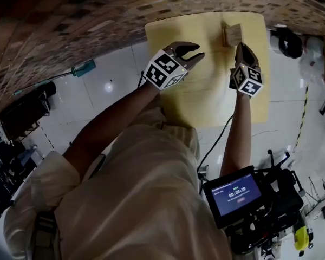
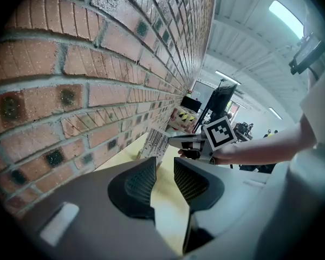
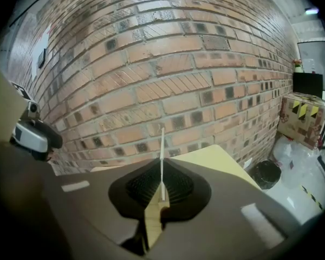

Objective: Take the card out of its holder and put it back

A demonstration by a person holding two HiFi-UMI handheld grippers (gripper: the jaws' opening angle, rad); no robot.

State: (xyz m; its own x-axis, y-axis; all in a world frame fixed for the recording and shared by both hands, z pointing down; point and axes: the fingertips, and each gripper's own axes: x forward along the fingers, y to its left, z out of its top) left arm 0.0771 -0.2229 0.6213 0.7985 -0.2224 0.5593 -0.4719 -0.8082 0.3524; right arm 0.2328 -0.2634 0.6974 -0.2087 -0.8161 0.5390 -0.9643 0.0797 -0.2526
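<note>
A pale card [image 1: 234, 33] stands on edge at the far side of the yellow table [image 1: 206, 102], right beside a small wooden holder [image 1: 226, 36]. My right gripper [image 1: 241, 49] is shut on the card; whether the card's lower edge sits in the holder I cannot tell. In the right gripper view the card [image 3: 162, 150] shows edge-on as a thin white line between the closed pads of the right gripper [image 3: 161, 191]. The left gripper view shows the card's barcode face [image 2: 154, 141]. My left gripper [image 1: 194, 54] hovers open and empty over the table, left of the card, with its jaws [image 2: 165, 180] apart.
A brick wall [image 1: 97, 15] runs along the table's far edge. A black bin [image 1: 290, 42] stands on the white floor to the right of the table. A recorder screen [image 1: 235, 194] hangs at the person's waist. Striped boxes [image 3: 303, 118] sit further back.
</note>
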